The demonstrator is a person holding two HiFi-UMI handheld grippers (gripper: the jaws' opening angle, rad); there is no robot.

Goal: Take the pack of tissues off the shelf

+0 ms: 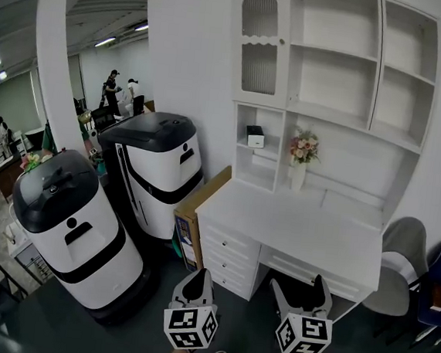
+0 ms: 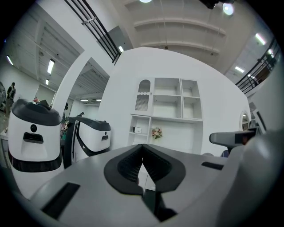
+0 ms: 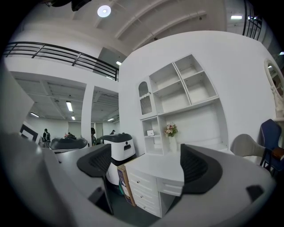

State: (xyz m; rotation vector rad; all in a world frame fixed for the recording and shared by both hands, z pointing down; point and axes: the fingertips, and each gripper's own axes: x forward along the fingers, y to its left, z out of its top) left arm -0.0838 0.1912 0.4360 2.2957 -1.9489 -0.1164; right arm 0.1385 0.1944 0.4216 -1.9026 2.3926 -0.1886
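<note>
Pack of tissues (image 1: 254, 136) sits on the small shelf (image 1: 268, 150) of the white cabinet (image 1: 330, 81), above the bench (image 1: 293, 225) and one compartment left of a vase of flowers (image 1: 302, 152). We stand well back from it, with both grippers low at the front of the head view.

Our left hand-held gripper (image 1: 194, 280) is clenched, pads pressed together on nothing. Our right hand-held gripper (image 1: 300, 290) is released, its jaws spread wide with only the bench and its drawers (image 1: 229, 250) showing between them. Neither touches anything, so we judge the reach has not begun.

The risks from here, as we read them:
- **Tight compartment:** the pack is set inside a narrow space, so wide-spread jaws may strike the side walls before they get round it.
- **Pushing the pack:** a push instead of a pinch could slide it deeper.
- **The vase:** it stands near, and a careless sweep could tip it.
- **Crowded left approach:** two service robots (image 1: 160, 162) and a board (image 1: 197, 216) leaning against the bench narrow that side.
</note>
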